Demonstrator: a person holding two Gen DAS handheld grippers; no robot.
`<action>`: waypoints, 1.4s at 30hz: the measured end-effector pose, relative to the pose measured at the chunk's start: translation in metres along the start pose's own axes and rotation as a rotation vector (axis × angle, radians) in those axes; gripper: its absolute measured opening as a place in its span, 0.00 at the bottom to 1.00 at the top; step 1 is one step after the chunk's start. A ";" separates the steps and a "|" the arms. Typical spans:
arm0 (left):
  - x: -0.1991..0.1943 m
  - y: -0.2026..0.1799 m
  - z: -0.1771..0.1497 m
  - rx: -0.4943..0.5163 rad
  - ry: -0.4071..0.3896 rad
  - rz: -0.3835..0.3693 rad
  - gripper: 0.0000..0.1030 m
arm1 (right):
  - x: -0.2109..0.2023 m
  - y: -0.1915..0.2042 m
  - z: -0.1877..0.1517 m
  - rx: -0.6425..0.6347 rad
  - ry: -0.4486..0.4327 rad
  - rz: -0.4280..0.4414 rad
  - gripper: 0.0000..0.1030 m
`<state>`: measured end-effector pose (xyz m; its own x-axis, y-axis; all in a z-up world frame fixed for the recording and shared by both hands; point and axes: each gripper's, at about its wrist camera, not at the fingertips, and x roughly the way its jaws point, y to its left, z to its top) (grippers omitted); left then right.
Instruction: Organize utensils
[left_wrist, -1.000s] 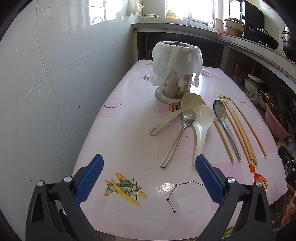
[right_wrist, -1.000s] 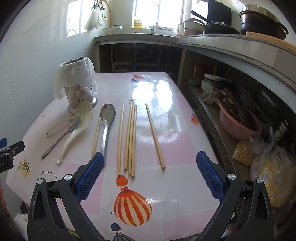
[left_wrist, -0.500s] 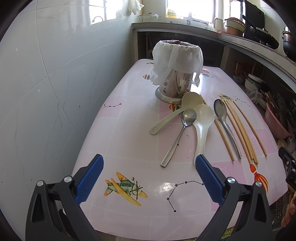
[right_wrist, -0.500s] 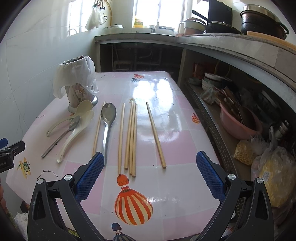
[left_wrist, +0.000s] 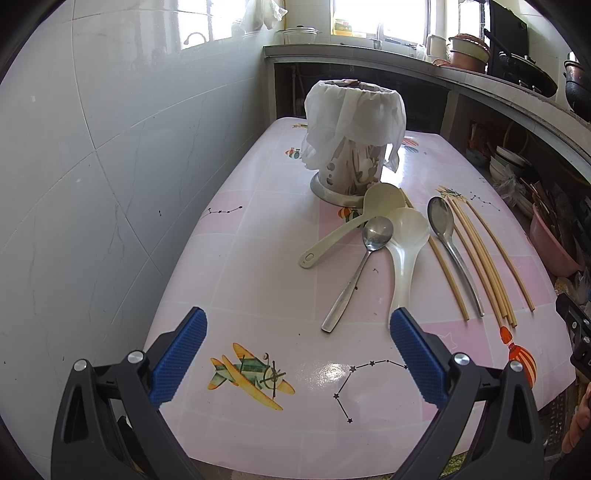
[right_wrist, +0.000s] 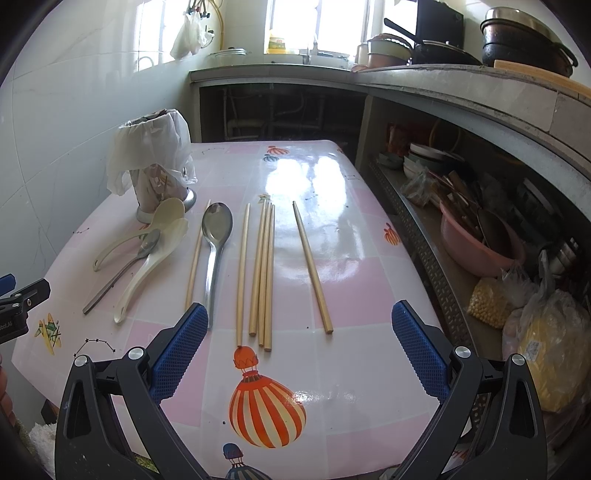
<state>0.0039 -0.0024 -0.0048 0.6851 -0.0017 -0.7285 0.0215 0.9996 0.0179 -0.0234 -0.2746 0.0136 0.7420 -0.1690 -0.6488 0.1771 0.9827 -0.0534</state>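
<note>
A utensil holder (left_wrist: 351, 162) (right_wrist: 155, 177) draped with a white cloth stands at the far side of the pink table (left_wrist: 258, 266). In front of it lie two cream plastic spoons (left_wrist: 404, 251) (right_wrist: 147, 258), a small metal spoon (left_wrist: 354, 269), a large metal spoon (right_wrist: 214, 251) (left_wrist: 452, 251) and several wooden chopsticks (right_wrist: 262, 269) (left_wrist: 480, 258). My left gripper (left_wrist: 299, 354) hangs open over the near table edge, short of the spoon handles. My right gripper (right_wrist: 299, 350) is open too, just before the chopstick ends, nothing between its fingers.
A tiled wall (left_wrist: 92, 166) runs along the table's left side. A concrete counter (right_wrist: 461, 92) with pots stands behind and to the right. Its lower shelf holds a pink basin (right_wrist: 480, 240), bowls and bags (right_wrist: 546, 339).
Both grippers have crept slightly forward toward the utensils. Nothing on the table has moved.
</note>
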 end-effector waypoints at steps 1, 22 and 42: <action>0.000 0.000 0.000 0.000 0.000 0.000 0.95 | 0.000 0.000 0.001 0.000 0.000 0.000 0.92; 0.000 0.004 -0.005 0.003 -0.001 0.004 0.95 | 0.000 0.000 -0.001 0.001 0.004 0.002 0.92; 0.005 0.005 -0.003 0.007 0.010 0.013 0.95 | 0.001 0.000 0.001 0.001 0.005 0.000 0.92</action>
<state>0.0047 0.0030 -0.0104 0.6777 0.0113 -0.7352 0.0178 0.9993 0.0317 -0.0220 -0.2751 0.0136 0.7390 -0.1687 -0.6523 0.1779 0.9826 -0.0526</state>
